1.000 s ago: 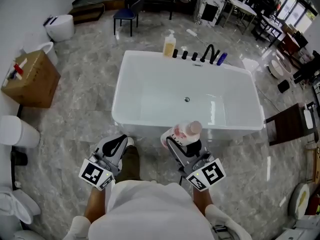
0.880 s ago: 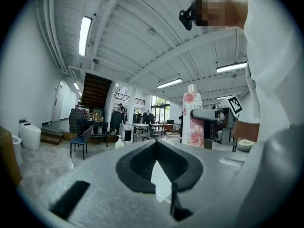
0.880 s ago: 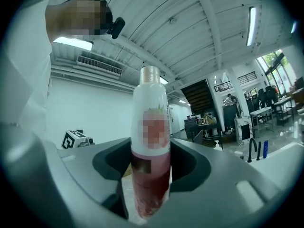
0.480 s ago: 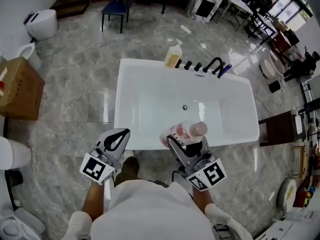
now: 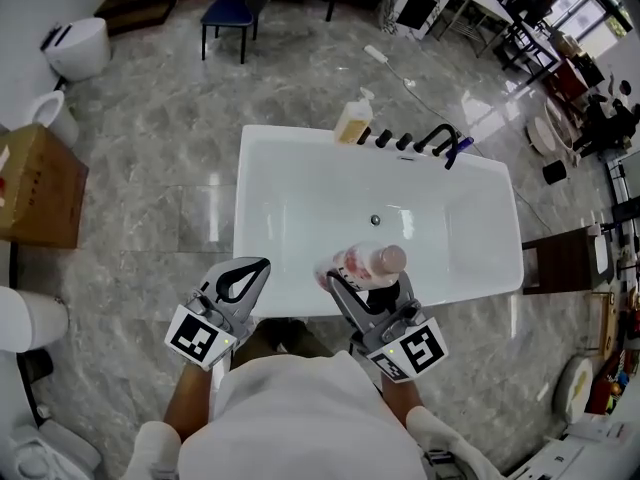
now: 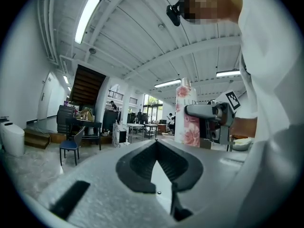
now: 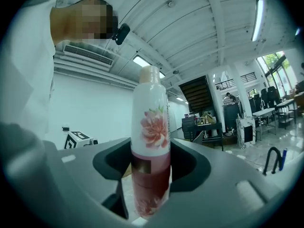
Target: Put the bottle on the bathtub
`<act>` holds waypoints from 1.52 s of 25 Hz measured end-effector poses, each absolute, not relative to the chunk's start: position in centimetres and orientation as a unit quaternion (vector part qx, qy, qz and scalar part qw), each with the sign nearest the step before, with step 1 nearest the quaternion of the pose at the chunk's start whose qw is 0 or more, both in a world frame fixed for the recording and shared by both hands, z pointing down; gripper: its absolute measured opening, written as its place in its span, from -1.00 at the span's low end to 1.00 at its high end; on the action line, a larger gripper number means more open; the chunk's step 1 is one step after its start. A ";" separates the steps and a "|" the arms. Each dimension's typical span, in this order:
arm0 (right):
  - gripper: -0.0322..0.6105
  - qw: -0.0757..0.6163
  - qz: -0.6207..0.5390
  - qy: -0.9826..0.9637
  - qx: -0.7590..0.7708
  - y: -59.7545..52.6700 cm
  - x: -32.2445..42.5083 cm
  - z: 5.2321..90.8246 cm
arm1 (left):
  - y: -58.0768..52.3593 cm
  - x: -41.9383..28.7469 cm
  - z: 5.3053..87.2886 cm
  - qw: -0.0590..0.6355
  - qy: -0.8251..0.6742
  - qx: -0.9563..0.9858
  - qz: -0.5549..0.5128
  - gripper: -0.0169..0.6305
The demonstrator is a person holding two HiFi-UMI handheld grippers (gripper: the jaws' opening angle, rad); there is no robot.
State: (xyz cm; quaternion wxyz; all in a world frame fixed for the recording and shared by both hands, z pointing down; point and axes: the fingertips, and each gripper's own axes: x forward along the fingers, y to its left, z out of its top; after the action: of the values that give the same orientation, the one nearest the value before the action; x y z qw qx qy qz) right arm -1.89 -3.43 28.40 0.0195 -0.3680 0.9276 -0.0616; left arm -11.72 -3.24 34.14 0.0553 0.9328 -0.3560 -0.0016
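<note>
My right gripper (image 5: 368, 286) is shut on a pink flower-printed bottle (image 5: 366, 265), upright with a pale cap, held over the near rim of the white bathtub (image 5: 262, 298). In the right gripper view the bottle (image 7: 150, 146) stands pinched between the dark jaws. My left gripper (image 5: 243, 280) hangs at the tub's near left edge, shut with nothing in it; in the left gripper view its jaws meet in a point (image 6: 156, 144) and the bottle (image 6: 186, 112) shows to the right.
A yellow pump bottle (image 5: 353, 118), black taps and a black faucet (image 5: 436, 138) line the tub's far rim. A cardboard box (image 5: 35, 186) and a toilet (image 5: 75, 43) stand left, a blue chair (image 5: 228, 13) beyond, a dark stool (image 5: 562, 258) right.
Both grippers have come forward toward the bathtub. The bottle, earlier in front of the near rim, is now over it. Both grippers stay shut.
</note>
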 end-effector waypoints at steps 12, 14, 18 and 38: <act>-0.14 0.004 -0.063 0.932 -0.356 -11.5 -0.3 31.0 | -9.5 -9.6 36.7 0.076 -0.364 0.928 0.021 -0.94; -0.14 -0.003 -0.062 0.933 -0.355 -13.3 -0.1 32.0 | -10.6 -9.6 37.8 0.089 -0.367 0.926 0.026 -0.94; -0.14 -0.006 -0.053 0.934 -0.352 -17.5 -0.2 34.1 | -13.4 -9.9 39.7 0.103 -0.378 0.920 0.027 -0.94; -0.14 -0.035 -0.047 0.933 -0.355 -36.0 -3.0 51.9 | -19.3 -10.5 57.9 0.197 -0.402 0.892 0.059 -0.94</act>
State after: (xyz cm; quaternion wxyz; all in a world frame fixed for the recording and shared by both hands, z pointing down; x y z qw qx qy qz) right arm -3.01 -36.01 51.90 -0.0346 -0.3552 0.9330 -0.0469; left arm -10.45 -19.29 57.85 0.1972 0.8923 -0.4018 0.0591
